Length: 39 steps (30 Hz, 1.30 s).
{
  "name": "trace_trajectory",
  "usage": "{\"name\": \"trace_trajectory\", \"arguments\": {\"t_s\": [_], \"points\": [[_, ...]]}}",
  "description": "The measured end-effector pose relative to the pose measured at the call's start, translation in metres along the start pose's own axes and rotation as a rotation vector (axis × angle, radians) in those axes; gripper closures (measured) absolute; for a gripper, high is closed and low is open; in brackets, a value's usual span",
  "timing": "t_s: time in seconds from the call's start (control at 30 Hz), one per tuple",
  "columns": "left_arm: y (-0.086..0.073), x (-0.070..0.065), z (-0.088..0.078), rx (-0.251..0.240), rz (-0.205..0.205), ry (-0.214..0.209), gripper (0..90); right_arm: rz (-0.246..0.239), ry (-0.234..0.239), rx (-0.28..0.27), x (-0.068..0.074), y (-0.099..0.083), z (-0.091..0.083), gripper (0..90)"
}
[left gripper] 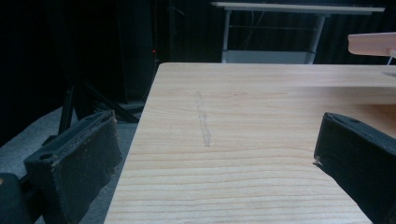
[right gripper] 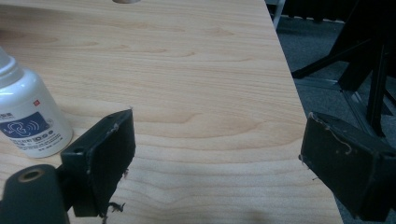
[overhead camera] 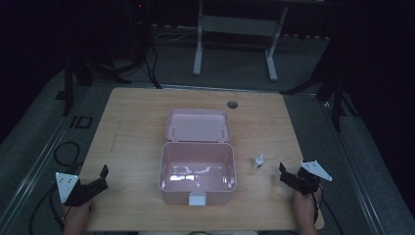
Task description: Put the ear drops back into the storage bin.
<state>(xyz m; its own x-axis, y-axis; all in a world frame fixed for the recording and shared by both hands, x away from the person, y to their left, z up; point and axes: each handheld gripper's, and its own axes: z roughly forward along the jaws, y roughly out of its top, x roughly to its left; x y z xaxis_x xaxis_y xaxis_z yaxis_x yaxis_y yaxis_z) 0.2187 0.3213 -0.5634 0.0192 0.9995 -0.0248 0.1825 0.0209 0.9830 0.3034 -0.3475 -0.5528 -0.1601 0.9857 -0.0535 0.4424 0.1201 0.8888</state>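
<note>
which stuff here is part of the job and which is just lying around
In the job:
- small white bottle, upright beside the box
- open pink box, empty
- right tool, open, nearest the bottle
- left tool, open

Lying about:
- white desk frame beyond the table
- floor cables

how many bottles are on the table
1. The small white bottle stands upright on the table, just right of the open pink box and ahead-left of the right gripper. The box interior looks empty, so none seems hidden.
</note>
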Motion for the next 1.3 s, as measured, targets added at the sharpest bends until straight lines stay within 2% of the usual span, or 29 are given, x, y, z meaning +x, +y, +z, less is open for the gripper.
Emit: {"name": "trace_trajectory", "arguments": {"t_s": [0.37, 0.43, 0.53, 0.57, 0.67, 0.73, 0.87, 0.93, 1.0, 1.03, 1.07, 1.1, 1.17, 1.27, 1.3], "points": [[0.0, 0.0, 0.0, 0.004, 0.003, 0.013, 0.5, -0.021, -0.027, 0.005, 0.003, 0.001, 0.002, 9.9], [0.0, 0.001, 0.0, -0.001, -0.002, 0.009, 0.5, -0.069, 0.005, 0.02, 0.008, 0.002, 0.004, 9.9], [0.0, 0.002, 0.0, -0.001, -0.008, 0.008, 0.5, -0.067, 0.025, 0.03, 0.009, 0.003, 0.006, 9.9], [0.0, 0.002, 0.0, 0.002, -0.009, 0.009, 0.5, -0.069, 0.049, 0.061, 0.01, 0.005, 0.007, 9.9], [0.0, 0.001, 0.0, 0.002, -0.006, 0.01, 0.5, -0.086, 0.043, 0.093, 0.011, 0.007, 0.009, 13.2], [0.0, 0.002, 0.0, 0.004, -0.01, 0.004, 0.5, -0.052, 0.079, 0.13, 0.009, 0.011, 0.01, 13.6], [0.0, 0.002, 0.0, 0.005, -0.013, -0.003, 0.5, -0.041, 0.092, 0.165, 0.009, 0.019, 0.007, 14.9], [0.0, 0.002, 0.0, 0.003, -0.014, -0.005, 0.5, -0.041, 0.127, 0.196, 0.008, 0.023, 0.006, 15.2], [0.0, 0.002, 0.0, 0.004, -0.015, -0.005, 0.5, -0.047, 0.13, 0.212, 0.007, 0.024, 0.005, 15.9], [0.0, 0.003, 0.0, 0.004, -0.016, -0.008, 0.5, -0.056, 0.158, 0.256, 0.006, 0.027, 0.004, 16.0], [0.0, 0.003, 0.0, 0.004, -0.016, -0.008, 0.5, -0.056, 0.158, 0.256, 0.006, 0.027, 0.004, 16.0], [0.0, 0.003, 0.0, 0.004, -0.017, -0.01, 0.5, -0.066, 0.168, 0.309, 0.004, 0.03, 0.004, 15.2], [0.0, 0.002, 0.0, 0.003, -0.016, -0.011, 0.5, -0.083, 0.194, 0.371, 0.003, 0.032, 0.004, 13.6], [0.0, 0.003, 0.0, 0.004, -0.015, -0.012, 0.5, -0.112, 0.212, 0.415, 0.003, 0.033, 0.004, 13.1], [0.0, 0.003, 0.0, 0.004, -0.017, -0.014, 0.5, -0.126, 0.236, 0.457, 0.003, 0.035, 0.003, 12.7]]}}
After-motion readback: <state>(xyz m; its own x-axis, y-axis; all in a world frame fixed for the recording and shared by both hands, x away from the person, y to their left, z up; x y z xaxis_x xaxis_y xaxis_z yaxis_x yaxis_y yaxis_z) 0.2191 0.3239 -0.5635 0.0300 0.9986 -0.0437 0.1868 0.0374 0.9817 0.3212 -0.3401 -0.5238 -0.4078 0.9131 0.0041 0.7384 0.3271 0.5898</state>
